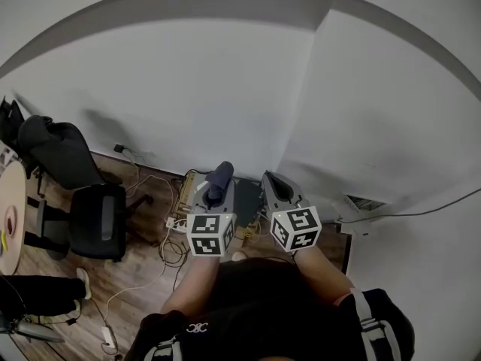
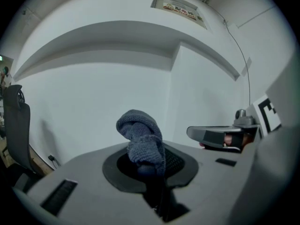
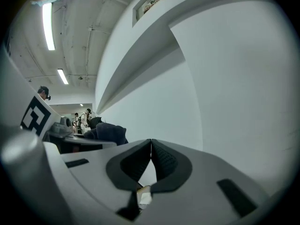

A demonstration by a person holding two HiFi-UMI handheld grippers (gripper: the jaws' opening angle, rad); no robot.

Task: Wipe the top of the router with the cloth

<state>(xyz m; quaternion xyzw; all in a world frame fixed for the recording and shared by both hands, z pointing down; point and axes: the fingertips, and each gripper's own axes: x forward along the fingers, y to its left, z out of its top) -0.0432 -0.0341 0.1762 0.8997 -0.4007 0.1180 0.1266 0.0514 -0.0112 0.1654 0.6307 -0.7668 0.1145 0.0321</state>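
Observation:
Both grippers are held up side by side before a white wall corner. My left gripper (image 1: pixel 213 192) is shut on a dark blue-grey knitted cloth (image 1: pixel 220 179). The cloth (image 2: pixel 140 137) bunches up out of the closed jaws of the left gripper (image 2: pixel 150 165). My right gripper (image 1: pixel 275 185) is shut with nothing between its fingers; in its own view the right gripper (image 3: pixel 151 146) has its pads pressed together. The right gripper view also shows the cloth (image 3: pixel 105 131) off to its left. I cannot make out a router in any view.
Black office chairs (image 1: pixel 94 218) stand at the left on a wooden floor, one draped with a dark jacket (image 1: pixel 52 147). Loose cables (image 1: pixel 174 241) and a small box lie at the wall's foot below the grippers. A white cable (image 1: pixel 421 210) runs along the right wall. People (image 3: pixel 84 118) stand far off.

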